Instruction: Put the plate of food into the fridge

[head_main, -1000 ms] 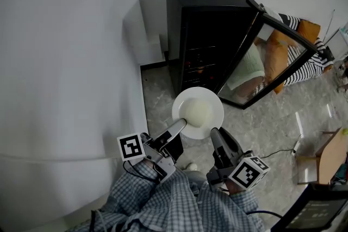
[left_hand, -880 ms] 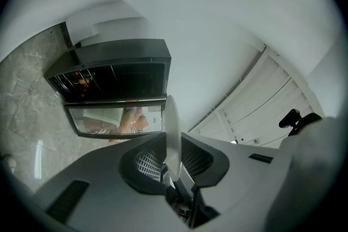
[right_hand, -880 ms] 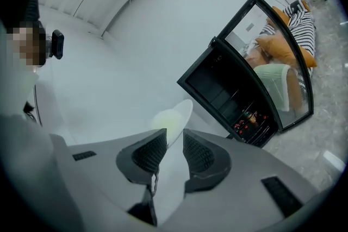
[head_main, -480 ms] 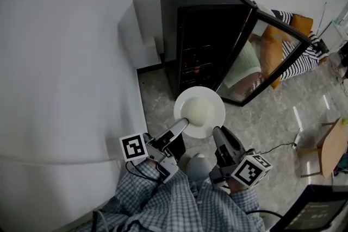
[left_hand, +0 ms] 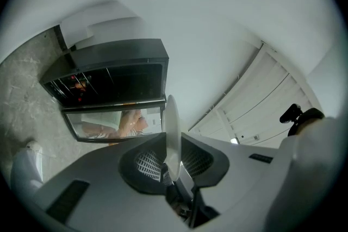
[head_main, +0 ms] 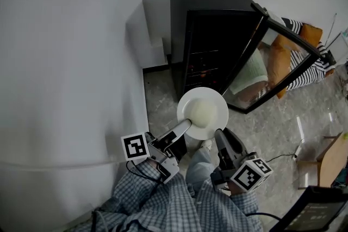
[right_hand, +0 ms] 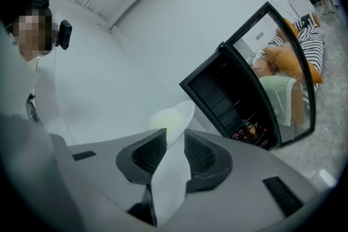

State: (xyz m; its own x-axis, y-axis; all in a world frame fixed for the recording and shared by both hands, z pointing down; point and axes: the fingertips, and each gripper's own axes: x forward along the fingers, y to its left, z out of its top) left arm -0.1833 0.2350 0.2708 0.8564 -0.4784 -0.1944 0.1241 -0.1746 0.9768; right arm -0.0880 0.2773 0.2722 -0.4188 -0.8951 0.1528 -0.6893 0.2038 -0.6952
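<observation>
**Plate held in both grippers before the open fridge**

The left gripper has its jaws clenched on the rim of the plate, seen edge-on. The right gripper grasps the rim beside it. A pale mound of food sits just past both jaw tips. Farther ahead stands the black fridge, its door swung open.

plate: white, round, held level above the floor, just in front of the fridge
food: pale mound in the plate's middle
left tool: clamped on the plate's near-left rim
right tool: grips the near-right rim
fridge: black, against the white wall, shelves showing
door: glass, swung open to the right
floor: grey, marble-patterned
</observation>
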